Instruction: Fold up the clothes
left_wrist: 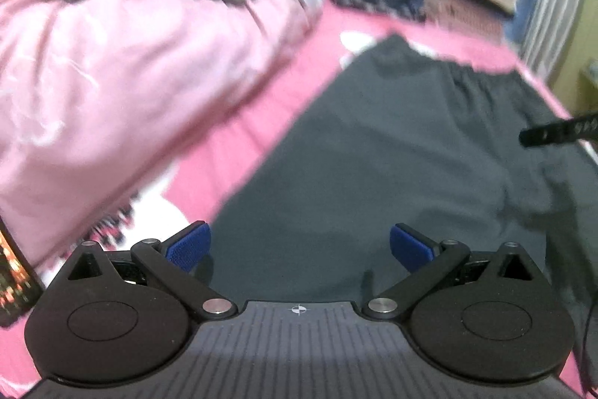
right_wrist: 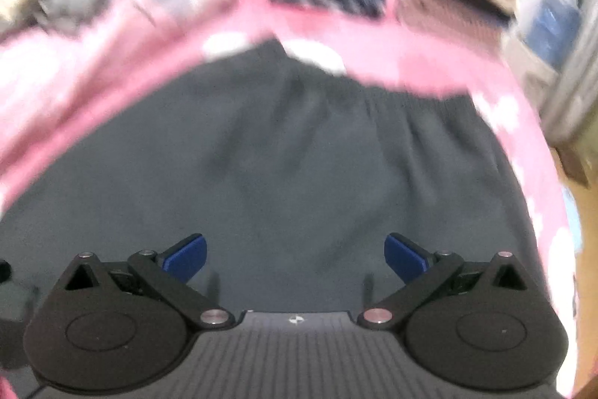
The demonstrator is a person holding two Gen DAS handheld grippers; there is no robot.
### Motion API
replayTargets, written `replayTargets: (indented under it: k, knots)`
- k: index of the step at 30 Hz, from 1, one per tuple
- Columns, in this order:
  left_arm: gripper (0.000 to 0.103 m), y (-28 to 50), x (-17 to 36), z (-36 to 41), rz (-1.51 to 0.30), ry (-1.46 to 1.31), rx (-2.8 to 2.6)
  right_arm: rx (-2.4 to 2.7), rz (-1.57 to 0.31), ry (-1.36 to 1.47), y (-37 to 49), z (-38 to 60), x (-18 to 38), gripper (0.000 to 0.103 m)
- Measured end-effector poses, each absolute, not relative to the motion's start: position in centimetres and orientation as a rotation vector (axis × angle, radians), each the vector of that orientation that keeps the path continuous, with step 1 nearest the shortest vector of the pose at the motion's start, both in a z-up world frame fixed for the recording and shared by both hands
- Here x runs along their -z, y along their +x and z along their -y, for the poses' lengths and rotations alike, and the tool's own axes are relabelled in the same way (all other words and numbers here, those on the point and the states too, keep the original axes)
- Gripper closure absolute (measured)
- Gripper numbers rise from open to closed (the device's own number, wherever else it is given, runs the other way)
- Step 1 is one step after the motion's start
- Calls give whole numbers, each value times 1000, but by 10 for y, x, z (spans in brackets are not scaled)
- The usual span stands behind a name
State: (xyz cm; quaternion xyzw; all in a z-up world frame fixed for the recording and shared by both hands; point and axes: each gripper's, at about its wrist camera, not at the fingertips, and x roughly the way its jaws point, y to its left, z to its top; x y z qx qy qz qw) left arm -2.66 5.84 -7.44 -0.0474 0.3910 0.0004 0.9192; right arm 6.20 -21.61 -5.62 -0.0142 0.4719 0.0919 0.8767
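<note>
A dark grey garment lies spread flat on a bed covered by a pink sheet, its gathered waistband at the far end. The left gripper hangs above its near part, its 2 blue pads spread wide and holding nothing. The right gripper is likewise spread and empty over the cloth. A pale pink quilt is heaped just beside the garment, on its left.

no text, label, brand or number is showing legibly in either view; a glowing screen at the left edge is blurring.
</note>
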Motion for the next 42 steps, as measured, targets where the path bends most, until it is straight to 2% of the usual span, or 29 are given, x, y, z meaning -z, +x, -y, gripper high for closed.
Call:
replayTargets:
  k: [4,5,6,10,11,16,19,21,22,24,37,40,42]
  knots:
    - [9,-15,79,-83,-815,-145,-40,-308,-972,97,94,205,20,0]
    - [13,-10,82,-88,-827,-154,-53,-336,-969,130,103,202,12,0]
    - [22,-7,85,-92,-840,-162,-62,-346,-986,182,116,197,10,0]
    - [36,-7,96,-97,-892,-158,-45,-341,-1040,299,167,171,14,0]
    - [43,-10,98,-96,-898,-154,-40,-327,-1063,312,181,164,18,0]
    - [48,-20,103,-90,-883,-100,-6,-278,-1158,358,222,136,42,3]
    - [65,-23,106,-92,-871,-111,4,-259,-1173,361,234,124,56,8]
    - [83,-26,105,-93,-861,-115,13,-245,-1184,367,238,119,66,14]
    - [87,-27,104,-93,-855,-117,21,-239,-1191,364,241,116,70,17]
    - [101,-31,101,-93,-843,-127,48,-226,-1200,343,248,110,77,21]
    - [103,-54,77,-71,-787,-439,393,-199,-1197,272,253,102,97,30]
    - [103,-54,77,-65,-786,-515,454,-191,-1190,257,251,107,98,42]
    - [103,-53,77,-61,-781,-570,484,-184,-1183,245,250,111,98,65]
